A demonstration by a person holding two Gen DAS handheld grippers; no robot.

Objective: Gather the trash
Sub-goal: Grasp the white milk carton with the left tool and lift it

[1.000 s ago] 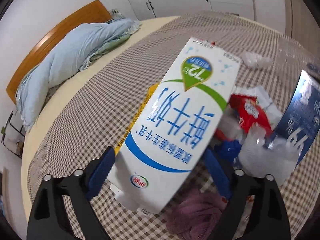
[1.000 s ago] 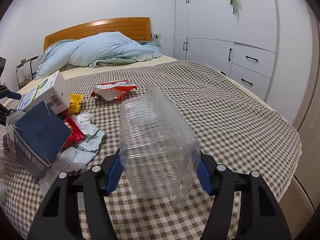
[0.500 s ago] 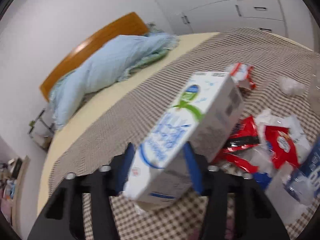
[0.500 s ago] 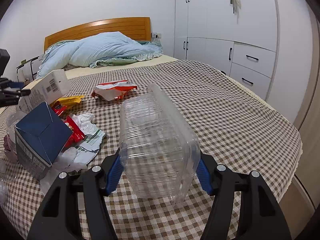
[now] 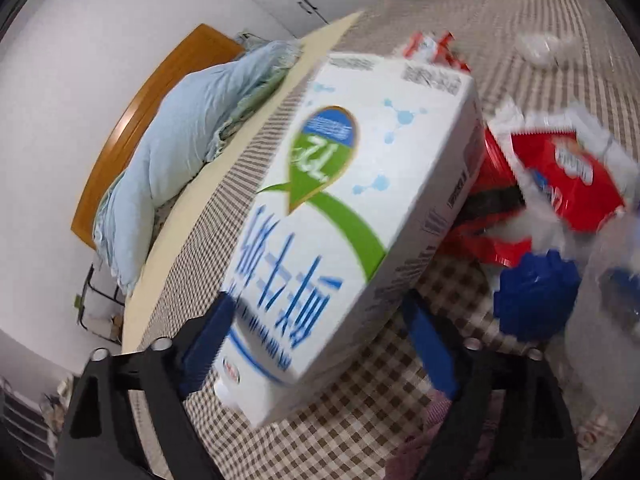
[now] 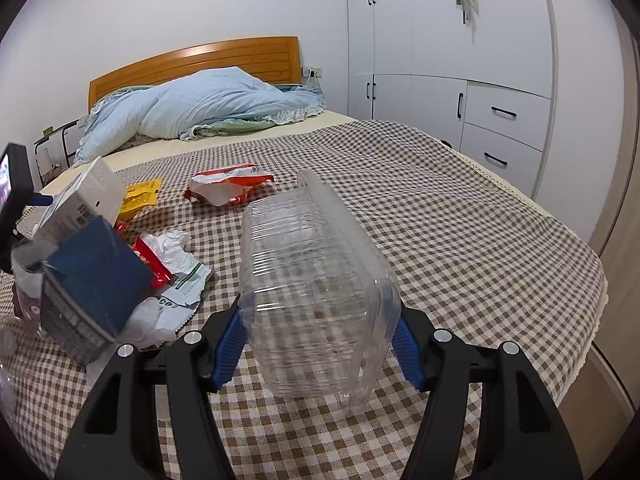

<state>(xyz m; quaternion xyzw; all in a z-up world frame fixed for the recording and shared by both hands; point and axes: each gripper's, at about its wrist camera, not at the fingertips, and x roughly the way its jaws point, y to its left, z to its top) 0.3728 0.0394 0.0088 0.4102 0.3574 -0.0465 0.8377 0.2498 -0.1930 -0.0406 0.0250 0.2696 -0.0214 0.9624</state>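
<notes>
The left gripper [image 5: 320,344] pinches the lower end of a white milk carton with blue lettering and a green swoosh [image 5: 344,216], its blue pads [image 5: 208,340] pressed against the carton's two sides. The carton is held tilted above the brown-and-white checked bedspread [image 5: 360,432]. Just right of the carton lies a heap of trash: red-and-white snack wrappers [image 5: 560,176] and a crumpled blue piece [image 5: 536,296].

The right gripper [image 6: 320,344] clamps a clear ribbed plastic clamshell box [image 6: 316,296] between its blue pads [image 6: 228,344], with the box lifted over the bedspread [image 6: 460,240]. Left of the clear box sit a dark blue carton [image 6: 92,280], white crumpled paper [image 6: 176,276] and a yellow wrapper [image 6: 140,196]. Beyond the clear box lies an orange-and-white snack bag [image 6: 228,184], and farther off a light blue quilt [image 6: 200,108] is bunched against the wooden headboard [image 6: 200,60].
</notes>
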